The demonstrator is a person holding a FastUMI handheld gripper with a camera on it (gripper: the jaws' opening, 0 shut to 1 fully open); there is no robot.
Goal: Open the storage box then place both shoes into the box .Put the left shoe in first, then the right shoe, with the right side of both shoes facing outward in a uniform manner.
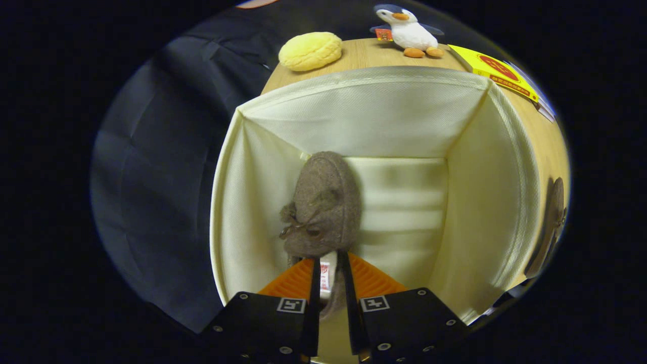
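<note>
The hand-held gripper (pixel 328 275) pinches the heel rim of a fuzzy brown felt shoe (pixel 323 205) with both orange fingers (pixel 290 280). The shoe hangs inside the open cream cloth storage box (pixel 384 116), close to the left wall. To the right of the shoe, the box floor is bare. A second brown shoe (pixel 553 222) lies on the wooden surface (pixel 548 141), past the box's right edge.

An open cream fabric storage box (pixel 364 116) sits on my wooden worktop (pixel 364 53). 1 brown felt shoe (pixel 323 207) with a small lace bow stands toe-down inside, near the box's left wall, its heel pinched between my gripper's (pixel 329 283) fingers. The 2nd brown shoe (pixel 553 222) lies outside, right of the box.
</note>
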